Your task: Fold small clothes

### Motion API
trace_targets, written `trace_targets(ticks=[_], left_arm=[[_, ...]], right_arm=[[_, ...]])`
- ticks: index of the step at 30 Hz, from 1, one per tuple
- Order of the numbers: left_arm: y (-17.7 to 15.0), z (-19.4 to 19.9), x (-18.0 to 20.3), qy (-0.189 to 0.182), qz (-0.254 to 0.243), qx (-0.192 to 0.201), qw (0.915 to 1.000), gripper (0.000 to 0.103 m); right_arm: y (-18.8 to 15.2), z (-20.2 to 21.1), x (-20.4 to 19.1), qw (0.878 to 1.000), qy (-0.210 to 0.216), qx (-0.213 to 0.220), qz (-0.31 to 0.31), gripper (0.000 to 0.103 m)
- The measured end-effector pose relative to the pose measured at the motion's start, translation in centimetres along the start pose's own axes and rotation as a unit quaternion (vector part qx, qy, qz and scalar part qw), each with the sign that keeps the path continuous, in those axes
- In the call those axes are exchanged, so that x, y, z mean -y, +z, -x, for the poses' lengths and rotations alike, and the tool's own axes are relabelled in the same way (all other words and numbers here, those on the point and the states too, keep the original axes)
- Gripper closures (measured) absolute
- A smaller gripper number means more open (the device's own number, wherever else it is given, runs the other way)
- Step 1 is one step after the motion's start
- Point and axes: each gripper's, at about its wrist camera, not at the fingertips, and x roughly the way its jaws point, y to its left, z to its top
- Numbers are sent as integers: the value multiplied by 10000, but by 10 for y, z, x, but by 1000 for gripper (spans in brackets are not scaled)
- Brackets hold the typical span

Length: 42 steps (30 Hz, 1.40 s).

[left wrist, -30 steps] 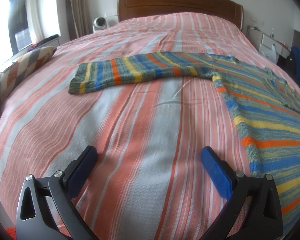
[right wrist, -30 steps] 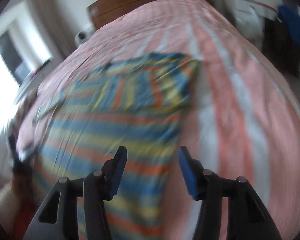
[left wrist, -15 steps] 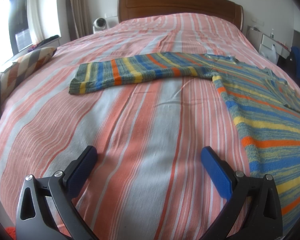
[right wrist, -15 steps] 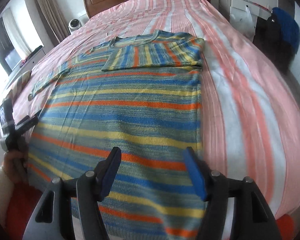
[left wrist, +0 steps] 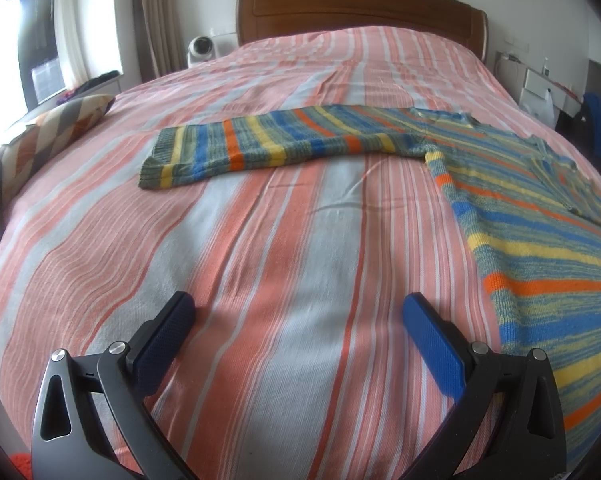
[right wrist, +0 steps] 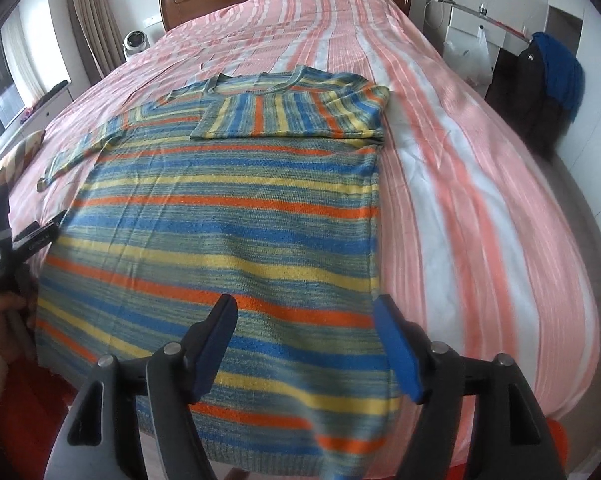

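A striped knit sweater (right wrist: 228, 208) in blue, yellow, orange and grey lies flat on the bed. Its right sleeve (right wrist: 292, 114) is folded across the chest. Its left sleeve (left wrist: 260, 144) lies stretched out sideways on the bedspread. My left gripper (left wrist: 298, 320) is open and empty, low over the bare bedspread to the left of the sweater's body (left wrist: 548, 248). My right gripper (right wrist: 306, 328) is open and empty, just above the sweater's lower right part near the hem. The left gripper (right wrist: 40, 232) also shows at the left edge of the right wrist view.
The bed has a pink, orange and white striped bedspread (left wrist: 260, 280) and a wooden headboard (left wrist: 356, 8). A patterned pillow (left wrist: 56, 128) lies at the left edge. A white round device (left wrist: 200, 46) stands beside the headboard. A chair with blue and dark clothes (right wrist: 548, 76) stands to the right.
My right gripper has drawn back toward the sweater's hem and its view has steadied from blur; its jaws have opened wider. The left gripper has stayed in place.
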Motion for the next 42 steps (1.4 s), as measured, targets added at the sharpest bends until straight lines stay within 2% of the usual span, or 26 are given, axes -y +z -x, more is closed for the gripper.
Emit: trace_targets(ticks=[10,17,42], left_arm=[[0,-1,-1,19,-5,-3,10000,0],[0,0,-1,32,-4,-22,10000,0],[4,-6,-1,157,-135,-233,9995,0]], right_arm=[[-1,5,7,9998,-16,165,-145,33],[-1,11,-4,9995,30,297,-57,33],[-3,15,-21,9994,72,329,78,33]])
